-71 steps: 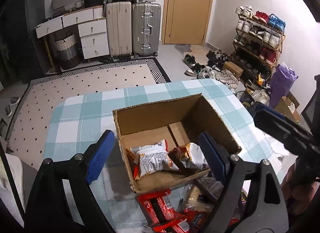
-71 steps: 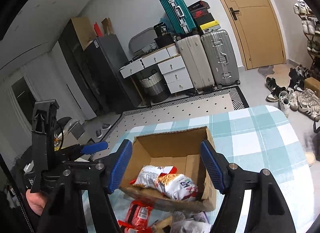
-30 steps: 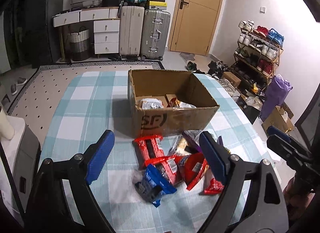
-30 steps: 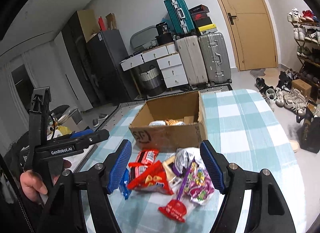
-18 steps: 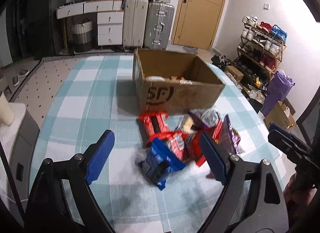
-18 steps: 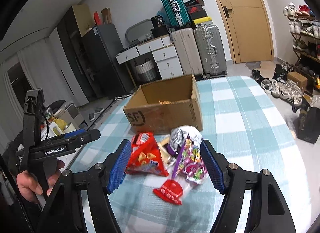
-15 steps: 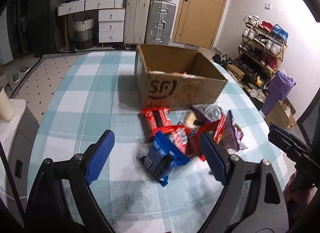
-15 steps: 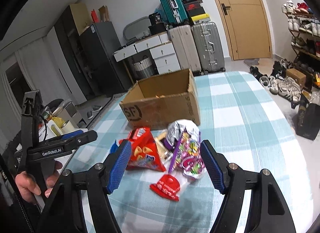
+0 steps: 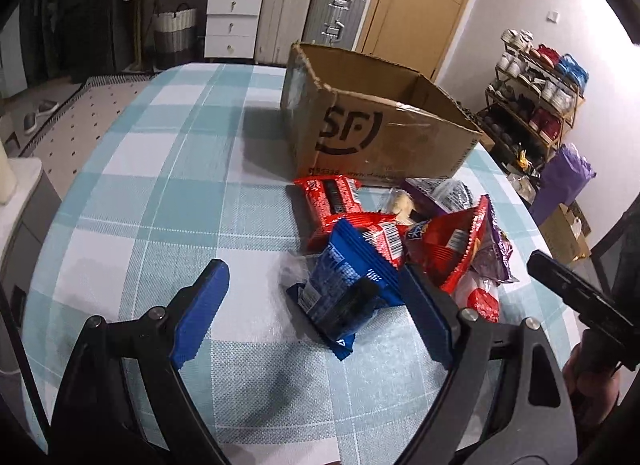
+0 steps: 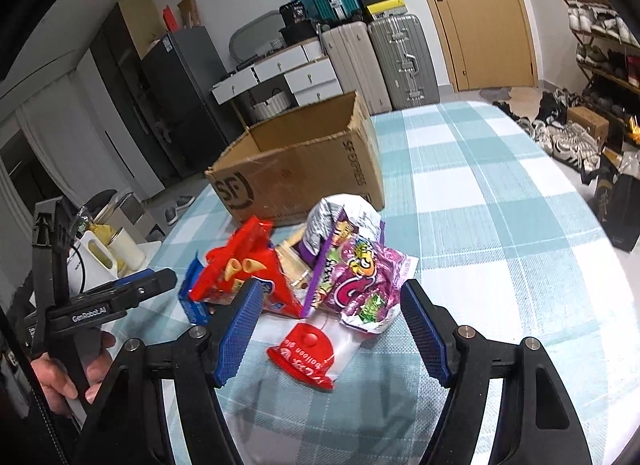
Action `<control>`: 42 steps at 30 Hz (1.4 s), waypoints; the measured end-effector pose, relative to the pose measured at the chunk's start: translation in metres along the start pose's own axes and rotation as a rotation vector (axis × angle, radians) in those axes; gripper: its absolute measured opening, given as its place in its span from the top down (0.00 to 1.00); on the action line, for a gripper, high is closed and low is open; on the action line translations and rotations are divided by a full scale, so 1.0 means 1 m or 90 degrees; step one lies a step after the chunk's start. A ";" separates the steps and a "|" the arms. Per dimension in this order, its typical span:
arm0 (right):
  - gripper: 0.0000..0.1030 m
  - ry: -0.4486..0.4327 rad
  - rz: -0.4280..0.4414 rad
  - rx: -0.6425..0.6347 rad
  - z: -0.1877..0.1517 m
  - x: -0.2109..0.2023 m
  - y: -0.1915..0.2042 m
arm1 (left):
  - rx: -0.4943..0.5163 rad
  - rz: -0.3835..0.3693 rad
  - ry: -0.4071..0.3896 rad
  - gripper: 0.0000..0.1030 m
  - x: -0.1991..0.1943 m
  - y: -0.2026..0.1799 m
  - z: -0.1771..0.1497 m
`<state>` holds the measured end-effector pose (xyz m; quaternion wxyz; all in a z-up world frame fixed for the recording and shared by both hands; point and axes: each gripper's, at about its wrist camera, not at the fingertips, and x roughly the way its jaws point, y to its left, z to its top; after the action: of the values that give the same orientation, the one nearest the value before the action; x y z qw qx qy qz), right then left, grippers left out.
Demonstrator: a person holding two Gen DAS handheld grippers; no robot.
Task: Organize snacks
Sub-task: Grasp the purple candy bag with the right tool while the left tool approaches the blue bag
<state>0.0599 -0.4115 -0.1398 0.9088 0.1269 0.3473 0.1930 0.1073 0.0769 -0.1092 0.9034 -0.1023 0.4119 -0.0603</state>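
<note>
A heap of snack packets lies on the checked tablecloth (image 9: 168,201) in front of an open cardboard box (image 9: 380,133) (image 10: 304,169). My left gripper (image 9: 314,301) hangs open just above a blue packet (image 9: 344,289); beyond that lie a red packet (image 9: 332,197) and a red chip bag (image 9: 452,241). My right gripper (image 10: 332,325) is open over a red-capped clear pouch (image 10: 308,349), with a purple candy bag (image 10: 360,277) just past it. Neither gripper's pads press on anything. The box's inside is hidden from both views.
A white jug (image 10: 96,257) and cups stand off the table's left edge. Suitcases (image 10: 400,57), white drawers (image 9: 232,25) and a door stand behind the box, and a shoe rack (image 9: 536,105) is to the right. Checked cloth lies bare left of the heap.
Both grippers have sunk from above the box down toward the table. The snack heap now fills the space between the fingers, and the box shows its side. Both stayed open.
</note>
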 end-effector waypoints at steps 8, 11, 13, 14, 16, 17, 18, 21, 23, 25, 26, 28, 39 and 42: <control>0.29 0.028 0.009 0.029 0.006 0.029 -0.017 | -0.004 -0.002 0.010 0.16 0.013 0.005 0.002; 0.29 0.041 0.013 0.029 0.008 0.042 -0.019 | -0.006 -0.004 0.013 0.16 0.016 0.007 0.001; 0.29 0.045 0.013 0.030 0.010 0.049 -0.020 | -0.007 -0.005 0.016 0.16 0.018 0.007 0.002; 0.29 0.046 0.013 0.031 0.010 0.051 -0.020 | -0.006 -0.005 0.016 0.16 0.019 0.007 0.002; 0.29 0.048 0.014 0.036 0.013 0.057 -0.023 | -0.006 -0.005 0.016 0.15 0.020 0.008 0.002; 0.29 0.050 0.015 0.038 0.014 0.059 -0.023 | -0.007 -0.006 0.017 0.15 0.020 0.008 0.001; 0.29 0.053 0.015 0.039 0.015 0.063 -0.024 | -0.007 -0.006 0.018 0.15 0.020 0.009 0.001; 0.29 0.060 0.015 0.033 0.017 0.071 -0.023 | -0.007 -0.010 0.019 0.14 0.022 0.009 0.000; 0.30 0.063 0.010 0.032 0.017 0.074 -0.022 | -0.010 -0.012 0.020 0.13 0.023 0.010 0.000; 0.40 0.067 0.007 0.035 0.017 0.078 -0.024 | -0.013 -0.016 0.022 0.11 0.024 0.012 -0.001; 0.46 0.066 0.011 0.040 0.017 0.079 -0.026 | -0.015 -0.018 0.023 0.11 0.024 0.012 -0.001; 0.47 0.064 0.022 0.048 0.017 0.079 -0.029 | -0.017 -0.020 0.025 0.09 0.025 0.013 -0.002; 0.52 0.042 0.029 0.056 0.011 0.067 -0.033 | -0.013 -0.021 0.027 0.08 0.025 0.010 -0.003; 0.52 0.037 0.033 0.063 0.010 0.062 -0.034 | -0.014 -0.023 0.028 0.08 0.023 0.009 -0.004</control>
<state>0.1180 -0.4151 -0.1811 0.8857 0.1749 0.3794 0.2027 0.1198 0.0811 -0.1308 0.8917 -0.1181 0.4306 -0.0743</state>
